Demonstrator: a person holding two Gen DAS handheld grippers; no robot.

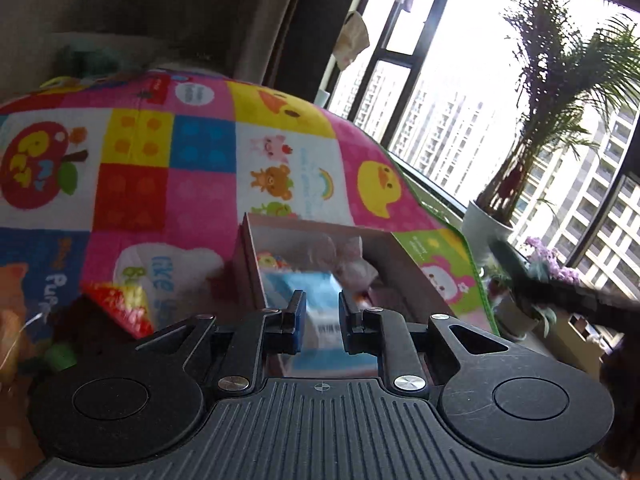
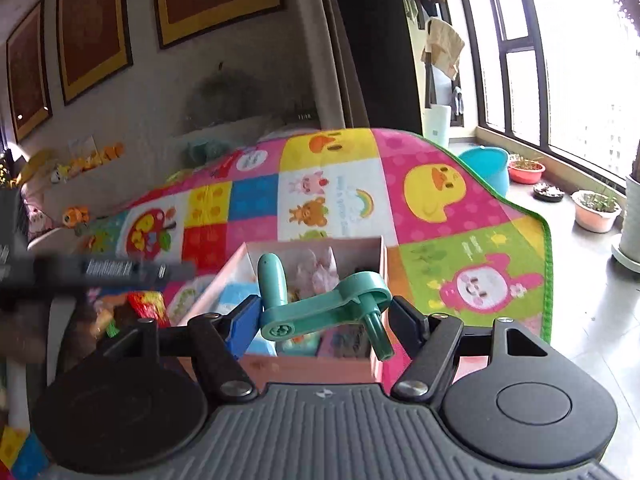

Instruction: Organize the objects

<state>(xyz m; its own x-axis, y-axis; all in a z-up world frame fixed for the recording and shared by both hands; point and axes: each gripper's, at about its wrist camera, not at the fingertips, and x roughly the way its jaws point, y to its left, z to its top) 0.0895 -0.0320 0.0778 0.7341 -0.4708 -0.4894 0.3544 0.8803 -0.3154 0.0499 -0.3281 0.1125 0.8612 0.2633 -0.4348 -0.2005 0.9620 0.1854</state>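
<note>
A pink cardboard box [image 1: 394, 258] sits on the colourful play mat [image 1: 200, 160]; inside it lie a blue-and-white packet [image 1: 304, 288] and a pale pink wrapped item [image 1: 352, 260]. My left gripper [image 1: 322, 316] hovers over the box's near side, its jaws a small gap apart with nothing between them. In the right wrist view the same box [image 2: 312, 366] lies just ahead. My right gripper [image 2: 324, 316] is shut on a teal plastic crank handle [image 2: 324, 312] and holds it above the box's near edge.
A red-and-yellow toy house [image 1: 116, 308] stands left of the box. Potted plants [image 2: 596, 210] and a blue tub [image 2: 486, 168] stand by the window on the right. The other gripper's dark arm crosses at the left [image 2: 100, 272]. Framed pictures [image 2: 94, 28] hang on the wall.
</note>
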